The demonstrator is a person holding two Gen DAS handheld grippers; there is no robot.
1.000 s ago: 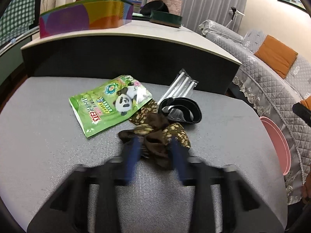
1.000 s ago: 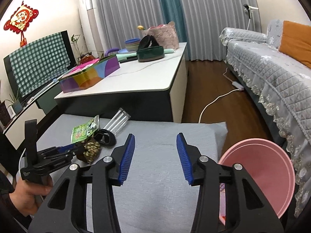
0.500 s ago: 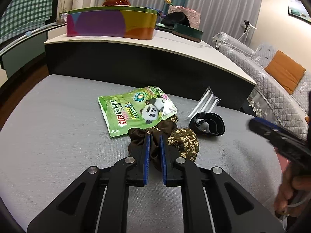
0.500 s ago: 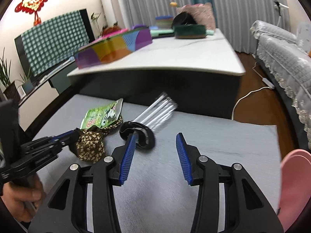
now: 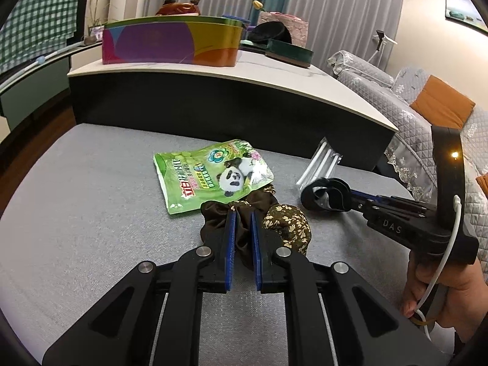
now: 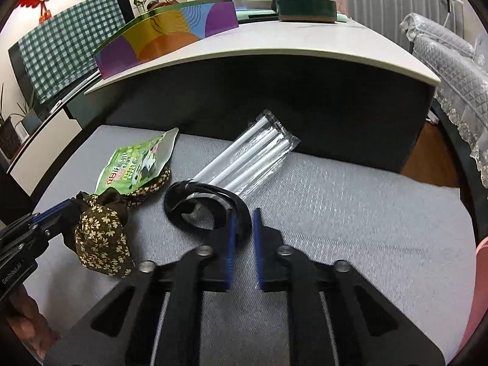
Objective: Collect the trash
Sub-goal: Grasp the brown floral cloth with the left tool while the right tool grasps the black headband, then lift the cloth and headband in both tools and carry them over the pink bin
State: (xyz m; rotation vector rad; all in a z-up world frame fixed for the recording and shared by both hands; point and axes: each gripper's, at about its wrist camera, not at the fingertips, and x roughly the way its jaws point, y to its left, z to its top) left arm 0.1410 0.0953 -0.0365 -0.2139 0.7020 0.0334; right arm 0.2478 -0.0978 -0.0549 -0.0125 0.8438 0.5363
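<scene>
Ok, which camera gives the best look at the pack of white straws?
The right wrist view: the straw pack lies nearly whole, partly under the black band. In the left wrist view it is small, far off, its near end hidden behind that band.

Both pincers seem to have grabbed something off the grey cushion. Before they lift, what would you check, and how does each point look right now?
1. Left gripper shut on the brown floral cloth: ok, fabric sits between its fingers.
2. Right gripper shut on the black band: ok, the band's edge is pinched.
3. Cloth free of the green panda pouch: not ok, the pouch overlaps its far edge.
4. Band free of the packet of white straws: not ok, the packet's end lies across the band.
5. Pink bin within reach: cannot tell, only its edge shows.
</scene>
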